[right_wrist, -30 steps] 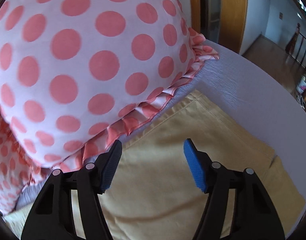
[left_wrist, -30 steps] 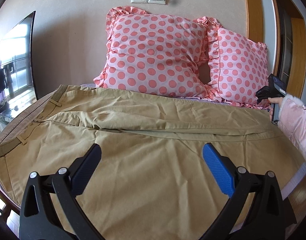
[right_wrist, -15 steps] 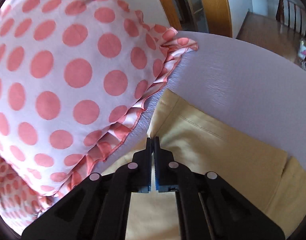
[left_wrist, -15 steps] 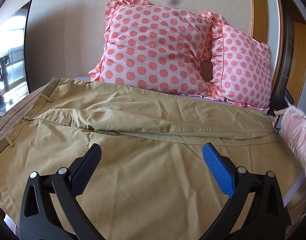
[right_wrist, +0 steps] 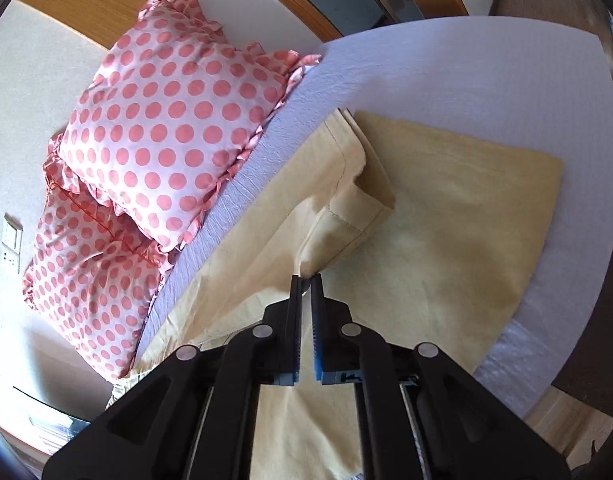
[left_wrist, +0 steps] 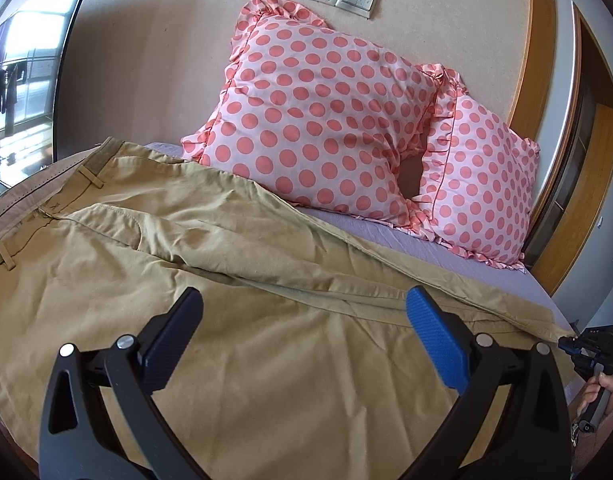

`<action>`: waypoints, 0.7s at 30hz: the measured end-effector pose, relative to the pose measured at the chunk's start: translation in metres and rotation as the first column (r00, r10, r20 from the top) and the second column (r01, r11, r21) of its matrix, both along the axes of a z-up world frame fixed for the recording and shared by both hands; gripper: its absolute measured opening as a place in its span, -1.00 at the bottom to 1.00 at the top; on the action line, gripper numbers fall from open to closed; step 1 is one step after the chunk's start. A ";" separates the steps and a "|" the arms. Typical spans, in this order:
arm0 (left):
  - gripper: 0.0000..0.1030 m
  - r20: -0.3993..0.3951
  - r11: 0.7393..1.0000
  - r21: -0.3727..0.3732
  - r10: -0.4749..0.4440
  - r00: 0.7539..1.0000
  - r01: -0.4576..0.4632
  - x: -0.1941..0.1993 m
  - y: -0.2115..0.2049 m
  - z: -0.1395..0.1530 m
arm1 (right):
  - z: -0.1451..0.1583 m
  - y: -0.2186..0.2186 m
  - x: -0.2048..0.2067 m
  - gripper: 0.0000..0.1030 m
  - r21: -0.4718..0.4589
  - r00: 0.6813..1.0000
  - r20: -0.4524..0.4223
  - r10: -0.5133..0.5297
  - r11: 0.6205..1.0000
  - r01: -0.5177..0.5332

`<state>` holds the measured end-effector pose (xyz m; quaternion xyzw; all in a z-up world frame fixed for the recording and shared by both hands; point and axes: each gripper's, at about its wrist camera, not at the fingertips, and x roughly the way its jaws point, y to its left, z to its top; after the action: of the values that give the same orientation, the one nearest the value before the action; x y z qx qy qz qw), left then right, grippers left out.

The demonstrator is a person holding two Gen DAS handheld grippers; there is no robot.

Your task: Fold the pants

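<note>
Tan pants [left_wrist: 234, 320] lie spread across the bed, waistband at the left, legs running right. My left gripper [left_wrist: 306, 332] is open and empty, hovering over the near leg. My right gripper [right_wrist: 305, 284] is shut on the hem of the far pant leg [right_wrist: 346, 208] and has lifted it off the sheet toward the near leg. In the left wrist view the right gripper [left_wrist: 586, 350] shows at the far right edge, holding the leg end.
Two pink polka-dot pillows [left_wrist: 330, 120] lean on the wall behind the pants. The lilac sheet [right_wrist: 446, 72] shows beyond the leg ends. A TV screen [left_wrist: 26, 80] stands at the left, a wooden door frame [left_wrist: 542, 80] at the right.
My right gripper closed on the far leg's hem and has pulled it up and toward the near side. The far leg has come away from the pillows. My left gripper stays open.
</note>
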<state>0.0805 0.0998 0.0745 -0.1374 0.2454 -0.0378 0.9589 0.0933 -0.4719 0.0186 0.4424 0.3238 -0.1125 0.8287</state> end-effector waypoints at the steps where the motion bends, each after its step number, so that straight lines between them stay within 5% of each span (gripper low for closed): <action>1: 0.97 -0.005 1.000 0.007 0.009 1.000 -0.009 0.002 0.001 0.002 | -0.002 -0.002 -0.003 -0.45 0.012 1.000 -0.015 -0.006 1.000 0.006; 3: 0.97 -0.014 0.999 0.027 0.035 0.999 -0.035 0.003 0.005 0.004 | -0.004 -0.002 0.000 -0.10 0.033 1.000 -0.030 -0.009 0.999 0.010; 9: 0.97 -0.082 0.997 0.048 0.071 0.994 -0.068 0.028 0.032 0.007 | -0.008 0.001 0.014 -0.10 0.051 0.999 -0.031 -0.029 0.998 0.030; 11: 0.97 -0.109 0.999 0.009 0.041 0.993 -0.040 0.044 0.042 0.008 | -0.009 -0.001 0.021 -0.32 0.038 0.999 -0.004 -0.042 0.998 0.042; 12: 0.97 -0.118 1.000 -0.017 0.009 0.993 -0.011 0.054 0.047 0.009 | -0.011 -0.002 0.026 -0.76 0.033 0.999 0.011 -0.035 0.999 0.034; 13: 0.97 -0.129 0.999 -0.033 -0.021 0.991 0.017 0.066 0.050 0.010 | -0.014 -0.004 0.029 -0.89 0.040 0.999 0.035 -0.021 0.999 0.020; 16: 0.97 -0.207 0.996 -0.083 -0.051 0.977 0.035 0.109 0.062 0.009 | -0.011 -0.012 0.016 -0.91 0.056 0.989 0.143 -0.042 0.998 0.035; 21: 0.96 -0.332 0.973 -0.219 0.000 0.943 -0.078 0.190 0.090 -0.012 | 0.006 -0.024 -0.005 -0.92 0.040 0.973 0.222 -0.061 0.998 0.053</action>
<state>0.2710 0.1895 0.0629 -0.2564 0.3935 -0.0232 0.8825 0.0883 -0.4964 0.0242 0.4754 0.2180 -0.0805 0.8486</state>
